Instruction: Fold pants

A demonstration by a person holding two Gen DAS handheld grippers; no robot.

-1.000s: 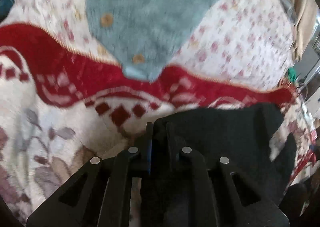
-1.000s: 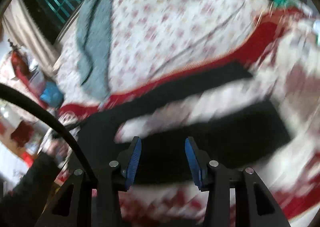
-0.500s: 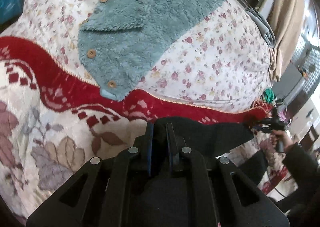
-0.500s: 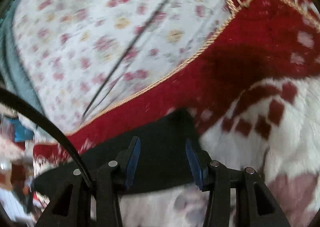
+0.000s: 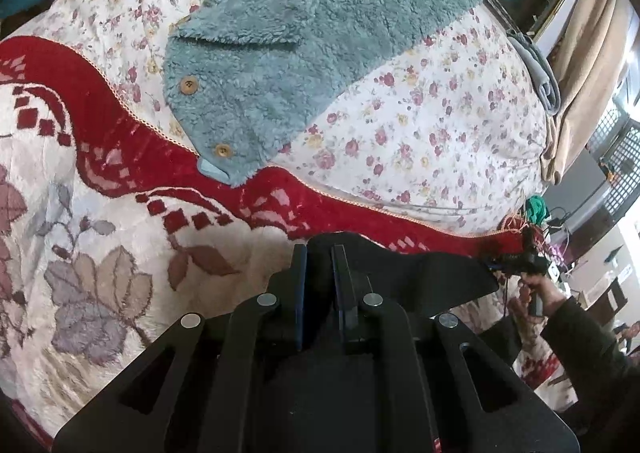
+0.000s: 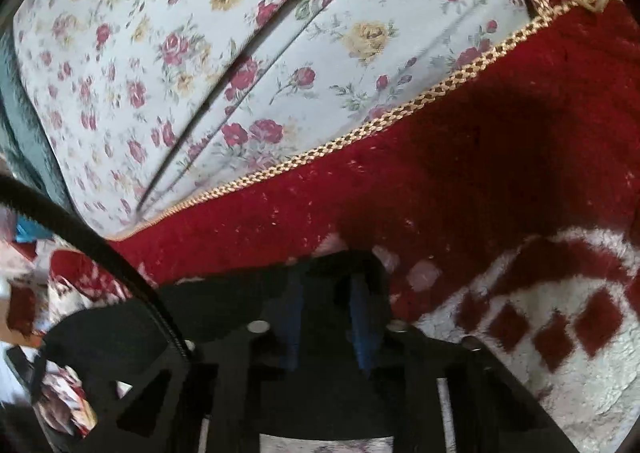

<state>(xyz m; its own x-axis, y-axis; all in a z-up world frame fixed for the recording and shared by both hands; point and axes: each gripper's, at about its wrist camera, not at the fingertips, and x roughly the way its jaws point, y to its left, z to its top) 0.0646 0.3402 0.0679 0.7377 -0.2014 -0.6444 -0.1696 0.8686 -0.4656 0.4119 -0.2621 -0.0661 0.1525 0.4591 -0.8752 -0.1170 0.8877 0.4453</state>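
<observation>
Nearest, the left gripper [image 5: 319, 253] is clenched on black pants [image 5: 432, 273], its fingers close together with dark cloth pinched between them. From that grip the pants stretch rightward over the blanket [image 5: 120, 253] toward the right gripper [image 5: 516, 263], seen small at the blanket's right edge. In its own view the right gripper [image 6: 326, 285] has pants [image 6: 224, 305] bunched between its narrowed blue pads [image 6: 294, 317], grasping the cloth at the blanket's red border [image 6: 460, 181]. Beyond the gold trim [image 6: 400, 113] lies a floral quilt [image 5: 420, 125]. Farthest, a teal fleece jacket [image 5: 300, 53] rests on that quilt, its lower corner overlapping the border.
</observation>
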